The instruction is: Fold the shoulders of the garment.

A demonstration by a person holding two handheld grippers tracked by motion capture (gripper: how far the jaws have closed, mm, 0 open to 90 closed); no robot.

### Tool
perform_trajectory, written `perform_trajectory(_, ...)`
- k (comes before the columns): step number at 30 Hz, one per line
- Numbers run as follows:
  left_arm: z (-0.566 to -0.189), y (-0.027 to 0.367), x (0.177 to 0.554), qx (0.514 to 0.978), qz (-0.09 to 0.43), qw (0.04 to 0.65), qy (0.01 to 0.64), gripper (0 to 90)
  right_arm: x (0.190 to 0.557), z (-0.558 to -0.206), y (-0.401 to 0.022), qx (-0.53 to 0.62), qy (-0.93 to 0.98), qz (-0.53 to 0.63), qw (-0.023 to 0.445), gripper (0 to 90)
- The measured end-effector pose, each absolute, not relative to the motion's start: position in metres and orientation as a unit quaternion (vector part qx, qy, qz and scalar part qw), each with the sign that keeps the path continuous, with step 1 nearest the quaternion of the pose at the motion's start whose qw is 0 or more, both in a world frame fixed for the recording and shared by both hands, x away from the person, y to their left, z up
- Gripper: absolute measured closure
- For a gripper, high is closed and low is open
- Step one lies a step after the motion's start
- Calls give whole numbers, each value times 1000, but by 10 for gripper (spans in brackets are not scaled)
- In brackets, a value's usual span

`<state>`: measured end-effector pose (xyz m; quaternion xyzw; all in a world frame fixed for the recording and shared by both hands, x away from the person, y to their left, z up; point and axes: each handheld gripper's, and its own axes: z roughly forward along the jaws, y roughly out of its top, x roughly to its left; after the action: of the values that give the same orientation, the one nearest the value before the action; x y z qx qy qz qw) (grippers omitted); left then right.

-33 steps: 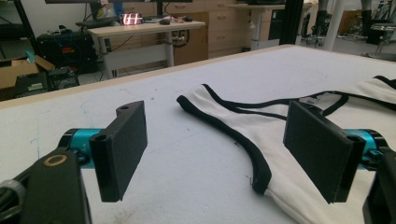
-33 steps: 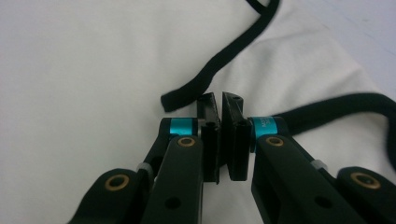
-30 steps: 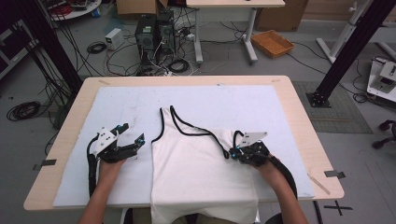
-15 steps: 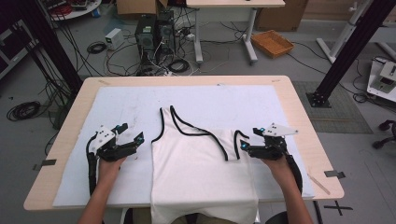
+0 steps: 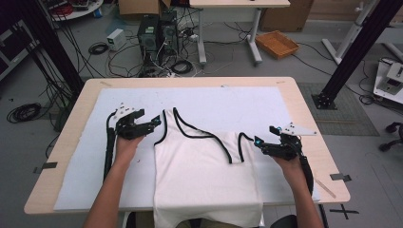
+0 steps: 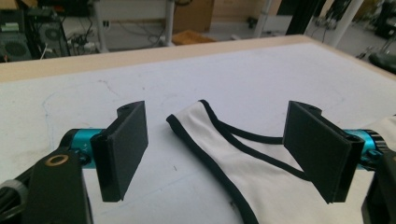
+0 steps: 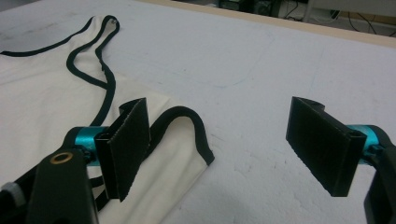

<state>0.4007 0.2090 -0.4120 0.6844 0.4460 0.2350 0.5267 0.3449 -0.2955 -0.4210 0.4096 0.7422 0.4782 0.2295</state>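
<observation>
White tank top [image 5: 204, 175] with black trim lies flat on the white sheet [image 5: 237, 102] that covers the worktop [image 5: 309, 99], in the middle of it, and its lower hem hangs over the near edge toward me. Both straps point away from me. The left strap [image 5: 164, 126] is long and narrow; the right strap [image 5: 243, 142] is shorter and curls at the shoulder.

My left tool [image 5: 151, 126] is just beside the left strap, at its outer side, and its jaws are spread wide. In the left gripper view the strap end lies on the sheet between and beyond the two jaws, and no pad touches it.

My right tool [image 5: 260, 144] is just to the right of the right strap. Its jaws have just been opening and now they stand wide apart with nothing pinched. In the right gripper view the curled strap [image 7: 187, 126] lies beside the left jaw, and the other jaw is over the bare sheet.
</observation>
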Motion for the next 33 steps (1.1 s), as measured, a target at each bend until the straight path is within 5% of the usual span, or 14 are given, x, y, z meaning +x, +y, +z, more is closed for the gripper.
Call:
perform_trajectory(16, -439, 164, 454, 755, 223, 382, 483, 296, 345, -428, -301, 420, 746, 468, 218, 215)
perform_trajectory(20, -444, 157, 457, 766, 219, 369, 479, 429, 344, -429, -302, 422, 746, 468, 215, 216)
perform_trajectory(26, -449, 155, 457, 777, 203, 367, 469, 493, 346, -430, -304, 425, 744, 469, 215, 215)
perform_trajectory(29, -447, 152, 455, 797, 197, 367, 438, 806, 346, -430, -303, 424, 744, 469, 216, 216)
perform_trajectory(33, -446, 154, 453, 794, 193, 381, 432, 852, 345, -429, -303, 426, 743, 469, 215, 216)
